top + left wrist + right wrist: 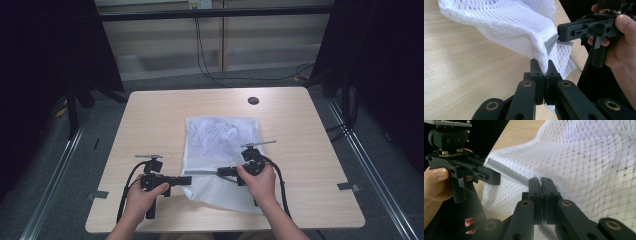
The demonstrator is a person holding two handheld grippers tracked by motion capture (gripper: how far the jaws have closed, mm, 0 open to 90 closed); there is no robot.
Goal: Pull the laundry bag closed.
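A white mesh bag (220,150) lies on the light wooden worktop (150,120), spread from about the worktop's middle toward the near edge, with a grey zipper strip (202,172) running along its near part. The left tool (186,180), held in the person's left hand (142,197), sits just left of the bag's near left edge; in the left gripper view its jaws are pressed together on a fold of the white mesh (529,37), which rises from between them. The right tool (220,171), held in the right hand (260,182), rests over the near part of the bag and points left toward the other tool; in the right gripper view its jaws are clamped on the mesh (586,162) right at the grey zipper strip (509,172). Between the two tools the bag's edge is lifted off the worktop. A small dark round disc (253,100) sits near the worktop's far edge, well apart from the bag.
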